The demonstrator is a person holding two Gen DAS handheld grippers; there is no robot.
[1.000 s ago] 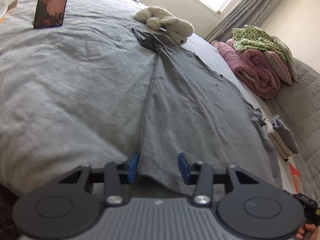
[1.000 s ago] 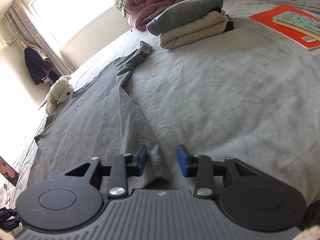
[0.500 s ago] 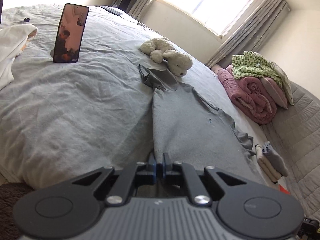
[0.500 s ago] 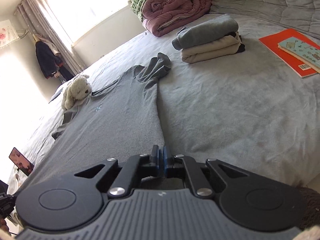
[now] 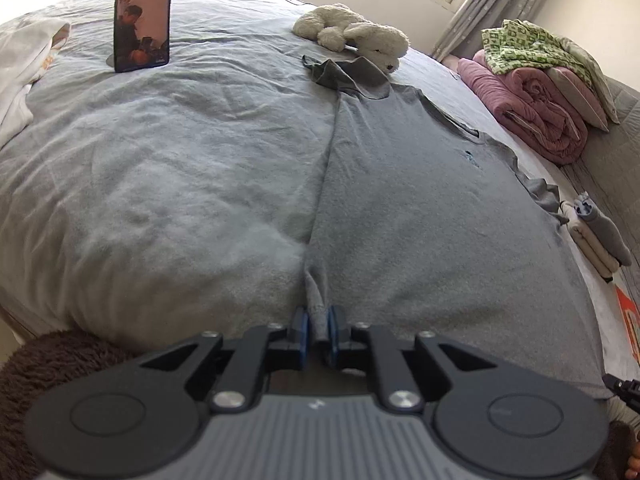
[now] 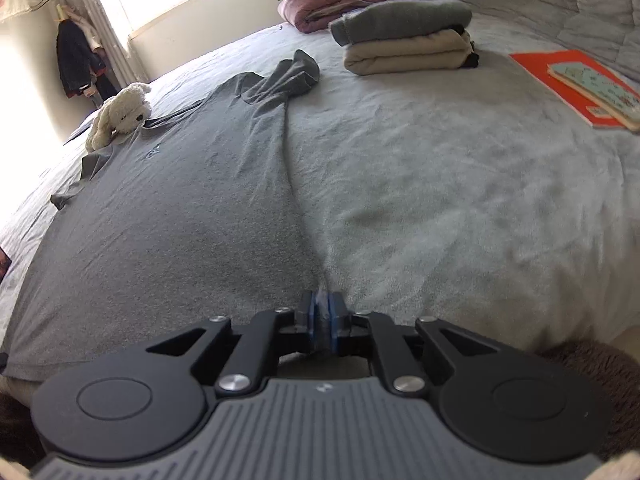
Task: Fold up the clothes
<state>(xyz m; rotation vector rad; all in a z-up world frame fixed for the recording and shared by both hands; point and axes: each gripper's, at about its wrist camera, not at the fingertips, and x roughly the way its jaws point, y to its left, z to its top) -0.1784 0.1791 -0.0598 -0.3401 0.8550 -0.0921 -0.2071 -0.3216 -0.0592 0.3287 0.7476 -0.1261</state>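
Observation:
A grey T-shirt point(image 5: 420, 208) lies spread flat on the pale grey bed, collar at the far end. My left gripper point(image 5: 318, 330) is shut on the shirt's near left hem corner, which bunches between the blue pads. My right gripper point(image 6: 323, 318) is shut on the near right hem corner of the same shirt point(image 6: 180, 208). The shirt's right sleeve point(image 6: 288, 80) lies crumpled at the far side. The left sleeve point(image 5: 344, 74) is rumpled by the plush toy.
A white plush dog point(image 5: 352, 34) lies by the collar. A phone point(image 5: 142, 16) stands upright at far left. Folded clothes point(image 6: 404, 36) are stacked to the right, with books point(image 6: 580, 84) beyond. Rolled pink and green blankets point(image 5: 536, 80) sit at the far right.
Both grippers went from open around the hem corners to shut on them. The cameras rose and then dropped back toward the bed, with the hem pulled taut.

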